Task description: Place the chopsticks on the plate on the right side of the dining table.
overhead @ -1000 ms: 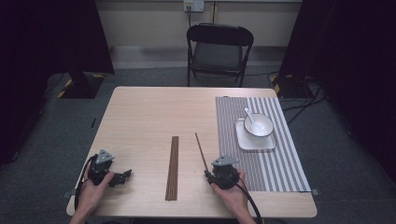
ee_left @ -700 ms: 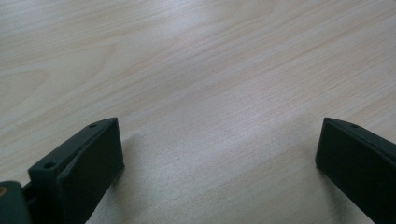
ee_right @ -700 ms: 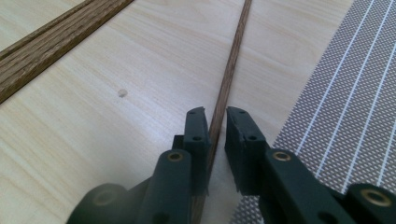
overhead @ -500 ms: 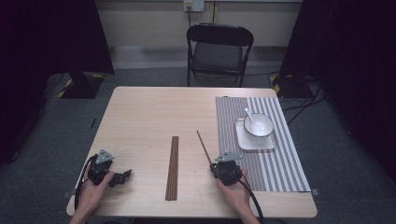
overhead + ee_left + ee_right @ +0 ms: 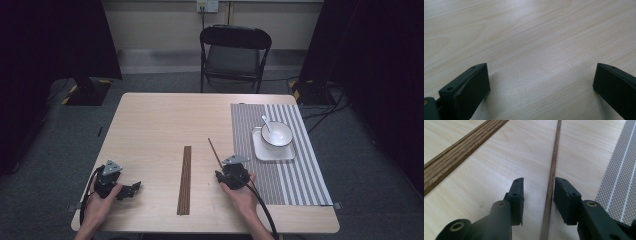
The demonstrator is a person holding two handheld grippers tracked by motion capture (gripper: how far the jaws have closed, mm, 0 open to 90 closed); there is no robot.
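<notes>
A thin dark wooden stick [image 5: 215,152] lies slanted on the light wooden table [image 5: 150,130], just left of the striped placemat [image 5: 300,175]. My right gripper [image 5: 221,173] sits over the stick's near end. In the right gripper view the stick [image 5: 552,170] runs between the jaws of the right gripper [image 5: 539,190], close to the right jaw, with a gap to the left one; the gripper is open. My left gripper [image 5: 131,189] rests at the table's front left. It stands wide open [image 5: 541,80] over bare wood.
A flat brown wooden strip [image 5: 185,180] [image 5: 461,152] lies lengthwise mid-table, between the two grippers. On the placemat [image 5: 621,182] stands a white square plate [image 5: 272,152] bearing a bowl [image 5: 276,134] and a spoon [image 5: 266,124]. A folding chair [image 5: 235,50] stands behind the table.
My right gripper has edged forward along the thin stick, whose far end has shifted slightly. The left gripper has stayed in place.
</notes>
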